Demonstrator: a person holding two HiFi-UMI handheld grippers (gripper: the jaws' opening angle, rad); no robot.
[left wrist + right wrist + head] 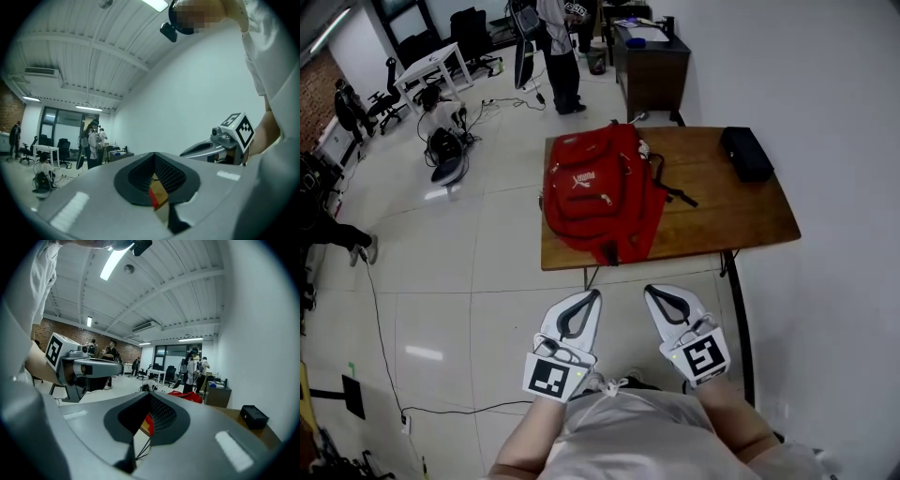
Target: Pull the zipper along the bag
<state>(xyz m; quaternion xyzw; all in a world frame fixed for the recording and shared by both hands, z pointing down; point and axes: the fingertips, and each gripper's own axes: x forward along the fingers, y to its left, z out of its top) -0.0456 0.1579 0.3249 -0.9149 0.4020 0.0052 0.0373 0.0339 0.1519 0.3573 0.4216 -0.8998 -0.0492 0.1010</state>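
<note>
The left hand-held gripper (589, 300) and right hand-held gripper (654, 295) had jaws together, empty, well short of the bag (600, 192) on the table (741, 211). Pulled unbraced, the bag could slide or bunch. Its zipper pull seemed too small to make out.

Head view looks down; both gripper views face the distant bag (600, 192).
</note>
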